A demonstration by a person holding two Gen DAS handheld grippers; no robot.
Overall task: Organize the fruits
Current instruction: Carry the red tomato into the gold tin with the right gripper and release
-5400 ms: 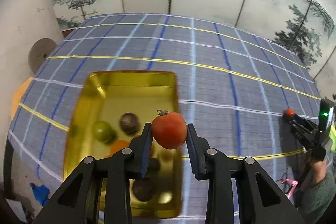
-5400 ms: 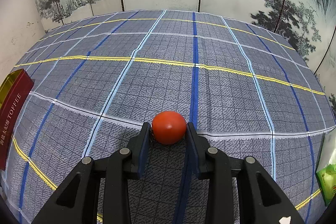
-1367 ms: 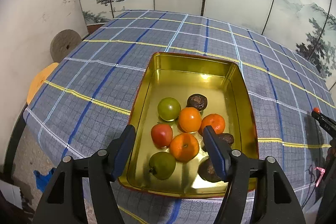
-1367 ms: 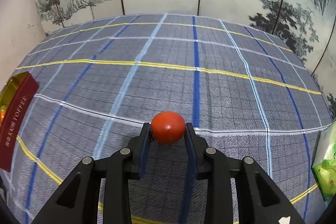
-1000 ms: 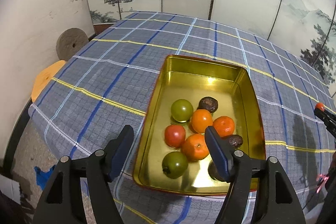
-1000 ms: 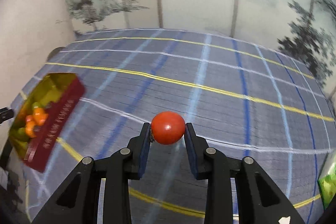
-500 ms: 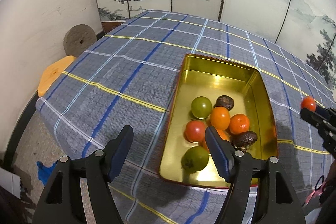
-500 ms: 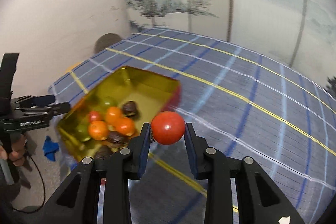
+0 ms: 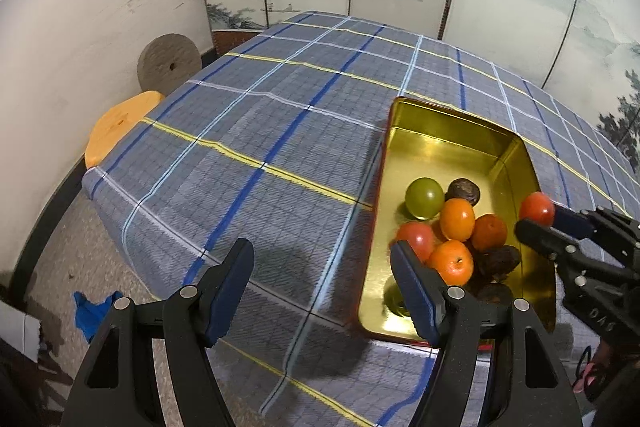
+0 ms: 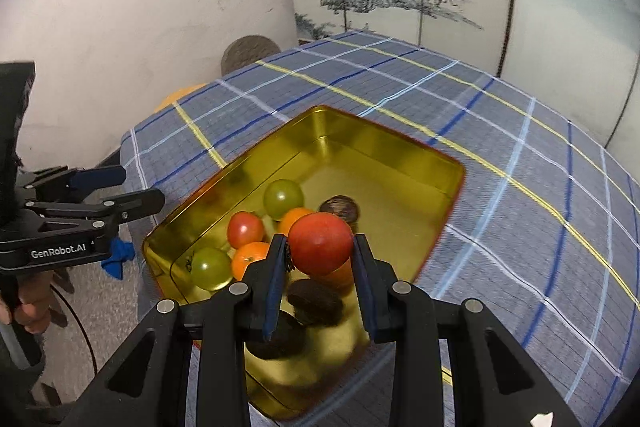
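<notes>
Your right gripper clamped a red tomato above the gold tin. Your left gripper gaped wide, holding nothing, beside the tin.

Dim indoor light from above; the gold tin glares. My views bow at dark fisheye corners, and the right one smears the tablecloth.
</notes>
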